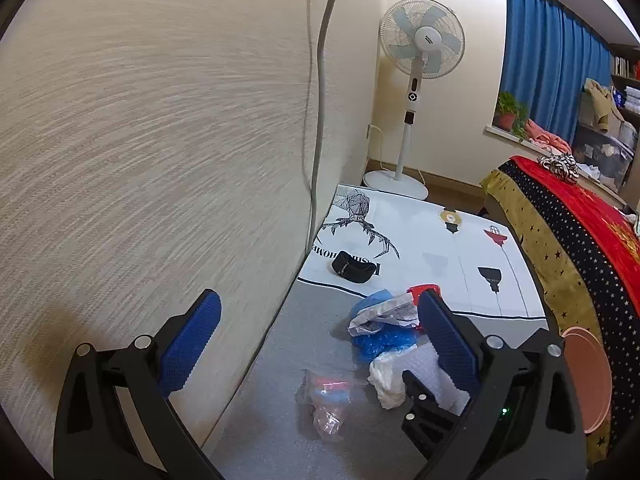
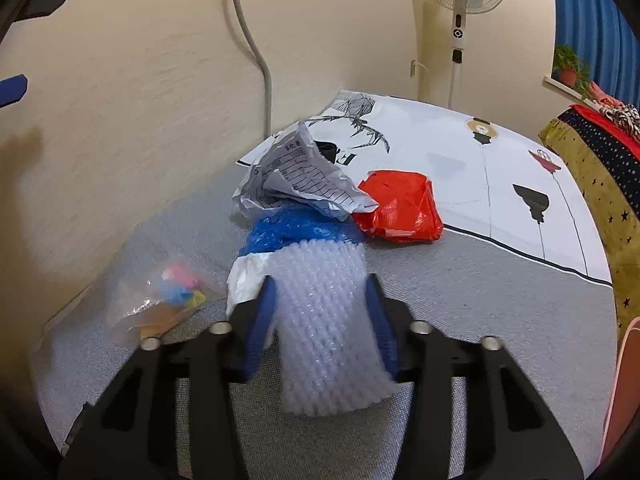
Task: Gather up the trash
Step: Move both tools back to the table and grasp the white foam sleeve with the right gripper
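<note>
Now we are clenching our right gripper (image 2: 320, 312) on the white foam netting (image 2: 328, 320), while our left gripper (image 1: 316, 340) is hovering released above the grey mat (image 1: 272, 420).

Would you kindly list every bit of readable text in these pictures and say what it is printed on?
"HOME": part of a line of large letters on the white printed sheet, under the stag drawing; the rest is hidden.
Crumpled paper: ruled form, print too small to read.
Fan: hub label too blurred to read.
</note>
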Demonstrator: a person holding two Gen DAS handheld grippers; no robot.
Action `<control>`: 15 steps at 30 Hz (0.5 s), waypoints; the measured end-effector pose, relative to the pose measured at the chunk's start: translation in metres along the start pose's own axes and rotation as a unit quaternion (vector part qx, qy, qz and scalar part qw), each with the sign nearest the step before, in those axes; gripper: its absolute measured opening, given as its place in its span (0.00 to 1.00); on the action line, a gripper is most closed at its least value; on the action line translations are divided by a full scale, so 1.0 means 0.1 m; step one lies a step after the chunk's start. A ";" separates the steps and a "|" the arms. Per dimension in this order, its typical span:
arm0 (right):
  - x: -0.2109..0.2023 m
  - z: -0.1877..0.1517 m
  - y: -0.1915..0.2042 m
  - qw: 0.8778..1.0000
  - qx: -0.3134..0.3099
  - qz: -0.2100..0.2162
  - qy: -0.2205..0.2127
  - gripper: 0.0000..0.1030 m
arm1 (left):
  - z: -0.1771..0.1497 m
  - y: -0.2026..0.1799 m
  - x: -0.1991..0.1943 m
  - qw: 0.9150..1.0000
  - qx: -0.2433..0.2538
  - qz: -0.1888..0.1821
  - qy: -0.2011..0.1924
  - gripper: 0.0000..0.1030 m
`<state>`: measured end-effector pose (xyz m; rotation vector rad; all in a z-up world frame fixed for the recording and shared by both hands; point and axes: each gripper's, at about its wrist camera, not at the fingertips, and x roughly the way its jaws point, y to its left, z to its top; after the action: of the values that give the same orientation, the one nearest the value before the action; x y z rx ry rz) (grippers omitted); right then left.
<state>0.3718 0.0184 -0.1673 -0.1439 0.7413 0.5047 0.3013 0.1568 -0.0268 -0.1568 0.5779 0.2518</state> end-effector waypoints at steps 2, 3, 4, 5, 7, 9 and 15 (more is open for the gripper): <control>0.00 0.00 0.01 1.000 -0.002 0.000 0.000 0.22 | 0.00 0.00 0.00 1.000 0.001 0.000 0.000 0.93; 0.00 -0.01 0.02 1.000 -0.005 -0.001 0.000 0.19 | 0.00 0.00 0.00 1.000 0.002 0.001 0.000 0.93; 0.00 -0.01 0.03 1.000 -0.007 0.000 -0.001 0.16 | 0.00 0.00 0.00 1.000 0.002 0.000 0.000 0.93; -0.01 -0.01 0.03 1.000 -0.010 -0.001 -0.003 0.15 | 0.00 0.00 0.00 1.000 0.003 0.001 0.000 0.93; -0.03 -0.02 0.04 1.000 -0.012 -0.004 -0.008 0.13 | 0.00 0.00 -0.01 1.000 0.005 0.002 -0.001 0.93; -0.07 -0.01 0.01 1.000 -0.010 -0.008 -0.011 0.12 | 0.00 0.00 -0.01 1.000 0.003 0.002 0.000 0.93; -0.30 0.11 -0.19 0.999 0.012 -0.018 -0.029 0.12 | 0.00 -0.03 0.01 1.000 0.003 0.004 0.000 0.93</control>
<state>0.3693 -0.0066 -0.1395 -0.1189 0.6868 0.4635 0.3032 0.1538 -0.0269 -0.1479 0.5789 0.2577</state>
